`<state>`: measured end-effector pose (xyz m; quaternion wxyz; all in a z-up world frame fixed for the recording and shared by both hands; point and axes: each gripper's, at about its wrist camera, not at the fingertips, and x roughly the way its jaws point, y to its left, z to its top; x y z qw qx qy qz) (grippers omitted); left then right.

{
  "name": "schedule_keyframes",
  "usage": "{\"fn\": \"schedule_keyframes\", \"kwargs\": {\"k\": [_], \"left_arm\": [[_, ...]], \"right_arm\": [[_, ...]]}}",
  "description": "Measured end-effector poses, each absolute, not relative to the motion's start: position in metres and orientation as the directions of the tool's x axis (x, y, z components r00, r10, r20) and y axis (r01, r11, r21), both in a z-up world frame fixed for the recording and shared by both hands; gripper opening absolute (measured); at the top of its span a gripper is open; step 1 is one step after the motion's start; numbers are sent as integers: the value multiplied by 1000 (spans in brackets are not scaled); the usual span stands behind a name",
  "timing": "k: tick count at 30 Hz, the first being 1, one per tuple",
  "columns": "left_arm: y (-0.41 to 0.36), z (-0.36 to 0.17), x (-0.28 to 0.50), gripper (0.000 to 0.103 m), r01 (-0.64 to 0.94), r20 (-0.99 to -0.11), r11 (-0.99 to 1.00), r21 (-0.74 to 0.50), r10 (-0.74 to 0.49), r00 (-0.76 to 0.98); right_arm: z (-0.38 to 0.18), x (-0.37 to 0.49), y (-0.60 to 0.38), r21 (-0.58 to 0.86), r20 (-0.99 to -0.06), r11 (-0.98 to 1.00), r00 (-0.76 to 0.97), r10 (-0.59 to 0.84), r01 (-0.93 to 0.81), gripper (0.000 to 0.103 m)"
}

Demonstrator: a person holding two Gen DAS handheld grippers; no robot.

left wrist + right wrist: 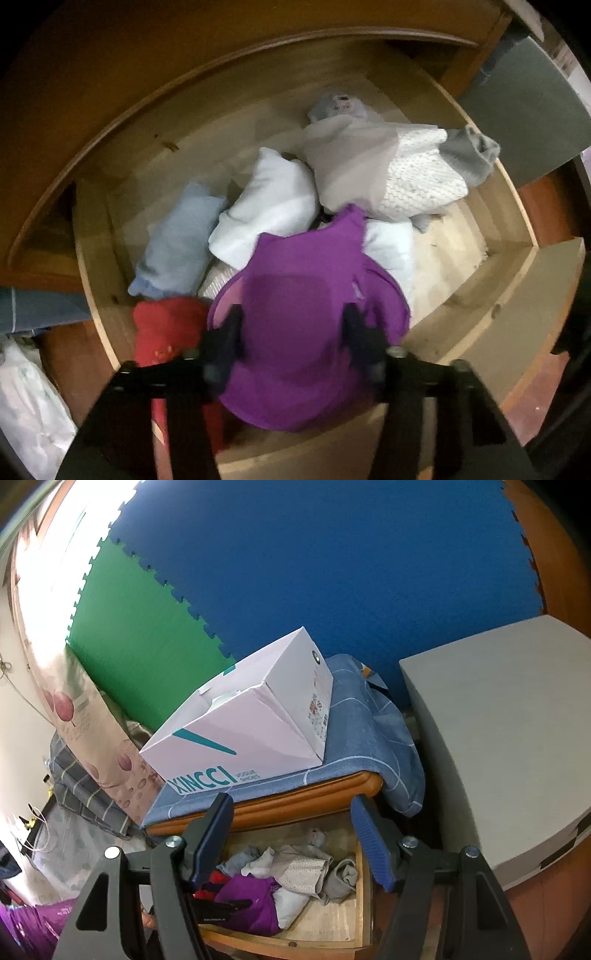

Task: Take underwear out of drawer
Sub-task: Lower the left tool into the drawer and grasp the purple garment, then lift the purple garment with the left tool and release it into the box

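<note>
Looking down the left gripper (pixel 291 332), its two dark fingers are pressed into the sides of one purple underwear (pixel 306 317), which bulges up between them and spills toward the camera over the front edge of the open wooden drawer (pixel 491 295). Just outside the left-hand finger lies one red piece (pixel 166 328). Beyond the fingertips sit one pale blue roll (pixel 181 247) and one white roll (pixel 269 210), side by side and touching. Farther out and toward the right-hand finger's side is one beige and white knitted bundle (pixel 384 170) with one grey sock (pixel 472 151) at its far end. A second white piece (pixel 391 251) pokes out from under the purple one. From the right gripper (pixel 291 834), its two blue-padded fingers stand well apart with nothing between them; it hangs above the drawer (pixel 364 893). Framed low between them is the purple underwear (pixel 251 901), with a black finger of the other gripper on it. Past the fingertips, one white shoebox (pixel 240 727) rests on a blue cloth (pixel 354 723) covering the cabinet top. Outside the right-hand finger stands one grey block (pixel 498 738).
</note>
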<state>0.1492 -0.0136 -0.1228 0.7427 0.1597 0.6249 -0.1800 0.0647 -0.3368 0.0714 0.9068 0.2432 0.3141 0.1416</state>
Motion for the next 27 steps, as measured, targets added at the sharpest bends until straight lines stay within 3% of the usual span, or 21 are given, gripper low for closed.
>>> {"fn": "schedule_keyframes", "kwargs": {"k": [6,27], "left_arm": [[-10,-83,122,34,468,-954,881,65,-82,289],[28,117,63,35,381,-730,904,-194,-393,560]], "right_arm": [[68,66,-343,558,-500,826,763,410,-79,68],[64,70,-344,568,-515,821,753,410,-59,68]]}}
